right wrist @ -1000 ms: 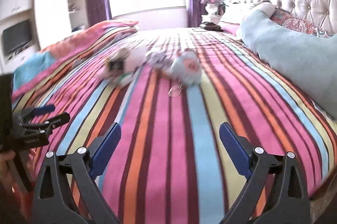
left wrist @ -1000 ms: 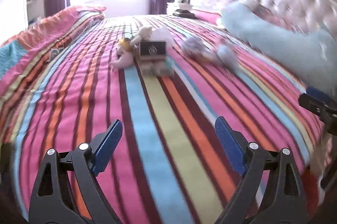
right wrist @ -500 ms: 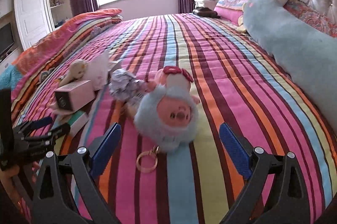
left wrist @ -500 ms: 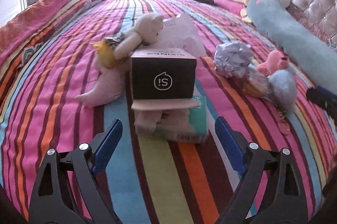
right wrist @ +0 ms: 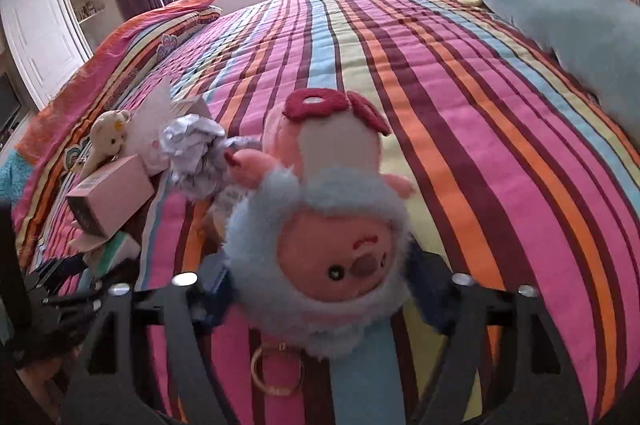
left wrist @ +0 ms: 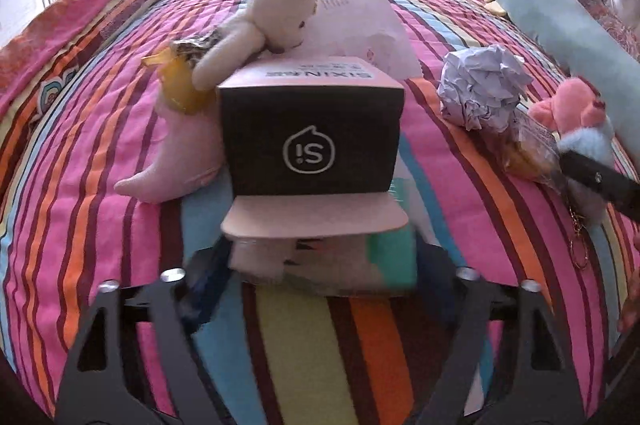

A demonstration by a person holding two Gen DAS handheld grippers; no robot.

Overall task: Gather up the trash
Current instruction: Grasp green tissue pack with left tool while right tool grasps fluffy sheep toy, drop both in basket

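The pink-and-black box (left wrist: 312, 133) rests on a green-white packet (left wrist: 340, 257) on the striped bed (left wrist: 120, 129). The left gripper (left wrist: 320, 265) closes around the packet; contact appears likely, blurred. The right gripper (right wrist: 320, 281) closes around the plush pig (right wrist: 324, 249).

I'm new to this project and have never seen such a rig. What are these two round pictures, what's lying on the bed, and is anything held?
No robot here: a person holds a two-fingered tool in each hand, each with a wide-angle camera looking along its fingers. One picture is from the left tool, the other from the right tool.

On the striped bedspread lie a black-and-pink box on a flat green-and-white packet, a cream teddy, white paper, a crumpled paper ball and a blue-and-pink plush pig.

The left tool's jaws are closing around the packet, the right's around the pig. Blur hides whether either grips yet.
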